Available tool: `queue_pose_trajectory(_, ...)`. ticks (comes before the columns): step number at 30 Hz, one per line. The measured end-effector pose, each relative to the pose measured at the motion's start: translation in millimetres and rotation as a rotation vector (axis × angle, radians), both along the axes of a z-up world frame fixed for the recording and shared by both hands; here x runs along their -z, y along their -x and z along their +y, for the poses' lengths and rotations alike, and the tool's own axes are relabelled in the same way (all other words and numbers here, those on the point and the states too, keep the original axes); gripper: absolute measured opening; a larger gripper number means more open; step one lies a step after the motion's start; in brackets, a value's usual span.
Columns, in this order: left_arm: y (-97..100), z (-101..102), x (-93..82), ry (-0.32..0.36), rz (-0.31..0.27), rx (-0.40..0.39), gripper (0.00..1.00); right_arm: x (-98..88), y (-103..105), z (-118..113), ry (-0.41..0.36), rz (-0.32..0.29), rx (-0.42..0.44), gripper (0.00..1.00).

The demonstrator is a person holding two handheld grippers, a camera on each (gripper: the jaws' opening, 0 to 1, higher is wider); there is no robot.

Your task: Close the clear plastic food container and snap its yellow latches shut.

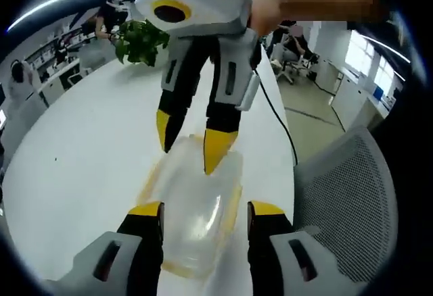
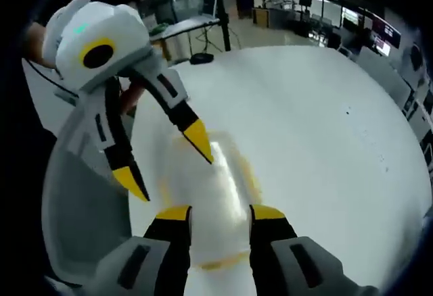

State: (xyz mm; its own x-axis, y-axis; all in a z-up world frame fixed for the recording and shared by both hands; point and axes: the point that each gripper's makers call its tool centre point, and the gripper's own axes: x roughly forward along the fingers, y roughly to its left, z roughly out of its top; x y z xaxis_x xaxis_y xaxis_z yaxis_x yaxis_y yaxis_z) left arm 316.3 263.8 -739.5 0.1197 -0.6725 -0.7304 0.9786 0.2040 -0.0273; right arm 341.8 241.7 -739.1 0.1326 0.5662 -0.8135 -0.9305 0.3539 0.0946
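Straddling the closed container at frame centre, jaws apart on left gripper and right gripper; next, probably pressing yellow latches shut.

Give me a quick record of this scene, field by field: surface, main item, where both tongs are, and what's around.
surface: white table
main item: clear food container with yellow latches, lid appears down, lying flat
left tongs: open, jaws straddling the container's near end
right tongs: open, jaws on either side of the opposite end
background: potted plant on the table, mesh chair beside it
latch state: cannot tell
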Motion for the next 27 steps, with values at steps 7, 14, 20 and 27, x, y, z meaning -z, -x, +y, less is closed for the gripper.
queue_pose_trajectory(7, -3.4, 1, -0.7, -0.011, 0.006, 0.024, 0.48, -3.2, 8, 9, 0.014, -0.014, -0.053, 0.35)
queue_pose_trajectory(14, -4.9, 4, 3.2, -0.045, 0.027, 0.063, 0.48, -2.7, 9, 9, 0.035, -0.025, -0.077, 0.35)
queue_pose_trajectory(20, -6.6, 8, 6.7, -0.075, 0.042, 0.086, 0.48, 3.3, 11, 2, 0.089, -0.028, -0.113, 0.35)
queue_pose_trajectory(27, -10.1, 13, 13.4, -0.118, 0.046, 0.116, 0.48, 5.6, 11, -3, 0.114, -0.037, -0.136, 0.36)
